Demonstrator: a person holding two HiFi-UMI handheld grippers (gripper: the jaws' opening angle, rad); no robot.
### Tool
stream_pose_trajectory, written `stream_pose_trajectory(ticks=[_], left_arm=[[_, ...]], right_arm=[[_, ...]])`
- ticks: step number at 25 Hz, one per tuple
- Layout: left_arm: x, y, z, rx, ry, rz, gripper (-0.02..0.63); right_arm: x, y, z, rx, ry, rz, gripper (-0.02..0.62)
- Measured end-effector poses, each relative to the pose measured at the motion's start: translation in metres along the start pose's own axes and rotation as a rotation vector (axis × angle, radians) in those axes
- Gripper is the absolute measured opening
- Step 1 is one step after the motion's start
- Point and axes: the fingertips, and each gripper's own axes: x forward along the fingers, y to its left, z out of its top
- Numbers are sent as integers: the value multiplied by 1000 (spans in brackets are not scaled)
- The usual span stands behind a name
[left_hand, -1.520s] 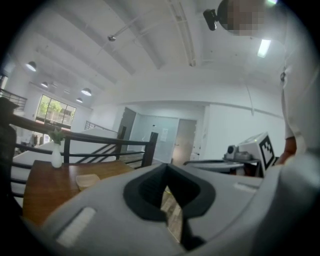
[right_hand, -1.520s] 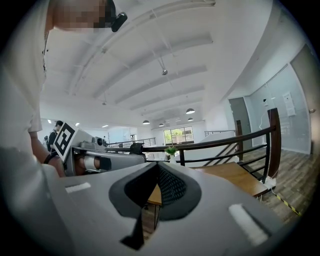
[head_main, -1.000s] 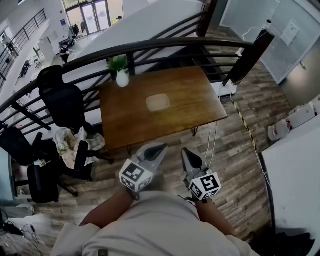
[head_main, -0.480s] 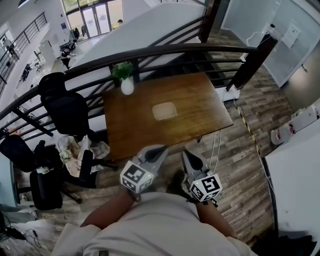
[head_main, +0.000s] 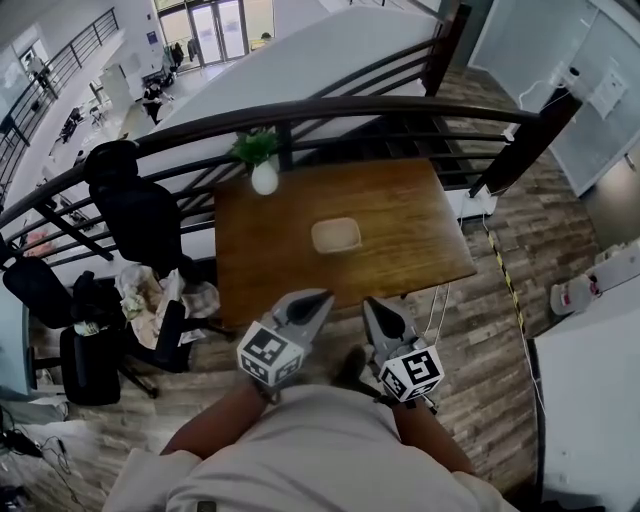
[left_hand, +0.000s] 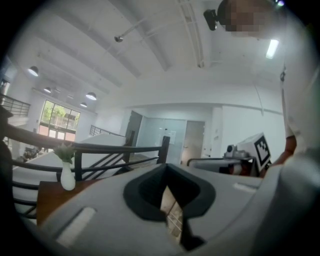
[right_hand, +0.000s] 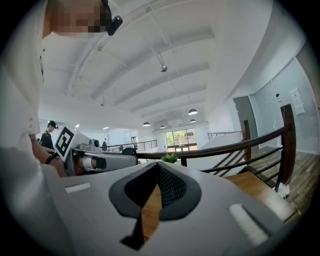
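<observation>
I hold both grippers close to my body, above the wooden floor and short of a brown wooden table (head_main: 400, 255). My left gripper (head_main: 312, 297) is shut with nothing in it; in its own view its jaws (left_hand: 167, 186) meet, with only a thin slit between them. My right gripper (head_main: 373, 303) is likewise shut and empty, and its jaws (right_hand: 156, 186) are pressed together. Both point toward the table's near edge and touch nothing. A shallow pale tray (head_main: 336, 235) lies at the middle of the table. A white vase with a green plant (head_main: 264, 172) stands at the table's far left corner.
A dark railing (head_main: 330, 105) curves behind the table. Black office chairs (head_main: 140, 215) and a cluttered heap (head_main: 150, 295) stand to the left. Yellow-black floor tape (head_main: 505, 280) and a white unit (head_main: 590, 290) are on the right, with cables hanging by the table's right edge.
The table, tray and vase have slid lower and to the right in the head view and look closer. Both grippers keep the same pose and stay shut.
</observation>
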Motion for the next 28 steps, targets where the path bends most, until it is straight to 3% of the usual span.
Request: stream_pose_trajectory(ticks=[17, 28], left_arm=[[169, 8, 26, -3, -32, 121, 3], [222, 33, 13, -48, 6, 184, 3]], right_arm=[[-6, -188, 42, -39, -5, 101, 6], [8, -257, 19, 11, 69, 138, 6]])
